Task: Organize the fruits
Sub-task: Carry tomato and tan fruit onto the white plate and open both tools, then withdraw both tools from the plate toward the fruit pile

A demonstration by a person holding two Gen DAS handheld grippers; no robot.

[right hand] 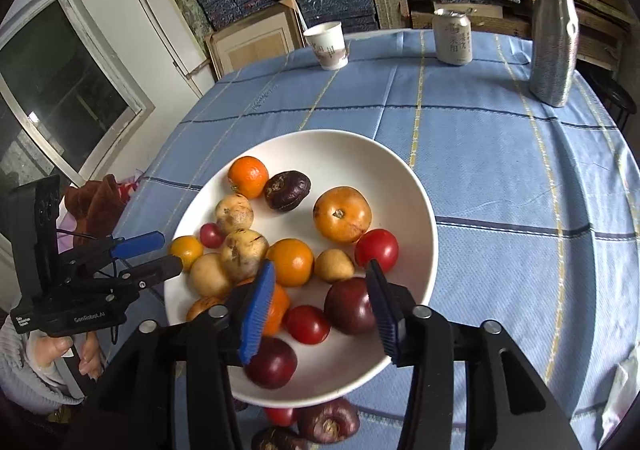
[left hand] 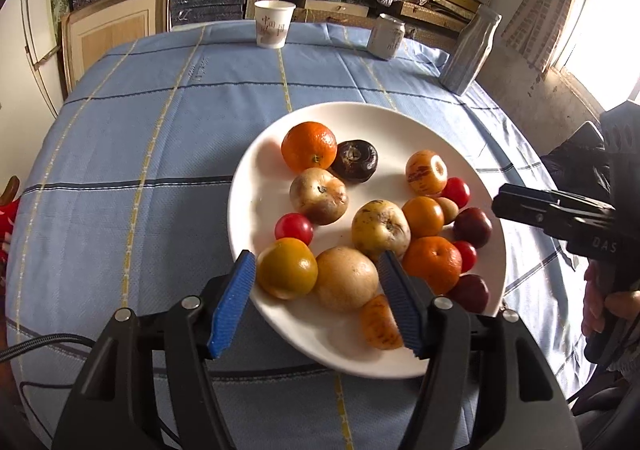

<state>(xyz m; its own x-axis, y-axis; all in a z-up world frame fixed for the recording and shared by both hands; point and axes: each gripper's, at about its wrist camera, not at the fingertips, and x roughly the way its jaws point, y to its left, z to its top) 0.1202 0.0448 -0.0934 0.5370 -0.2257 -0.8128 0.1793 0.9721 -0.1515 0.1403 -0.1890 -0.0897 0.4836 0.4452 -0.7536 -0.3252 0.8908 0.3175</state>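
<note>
A white plate (left hand: 256, 186) on the blue checked tablecloth holds several fruits: oranges, tan pears, red tomatoes, dark plums. My left gripper (left hand: 316, 270) is open over the plate's near rim, its jaws either side of a yellow-orange fruit (left hand: 286, 268) and a tan pear (left hand: 346, 278). My right gripper (right hand: 320, 282) is open above the plate (right hand: 404, 186), jaws around a dark plum (right hand: 348, 304) and a red tomato (right hand: 306, 324). Each gripper also shows in the other's view, the right one (left hand: 500, 202) and the left one (right hand: 168, 252).
A paper cup (left hand: 274, 24), a drink can (left hand: 386, 36) and a grey bottle (left hand: 470, 50) stand at the table's far edge. More dark fruits (right hand: 328, 420) lie on the cloth under the plate's near rim. Shelves of boxes stand behind.
</note>
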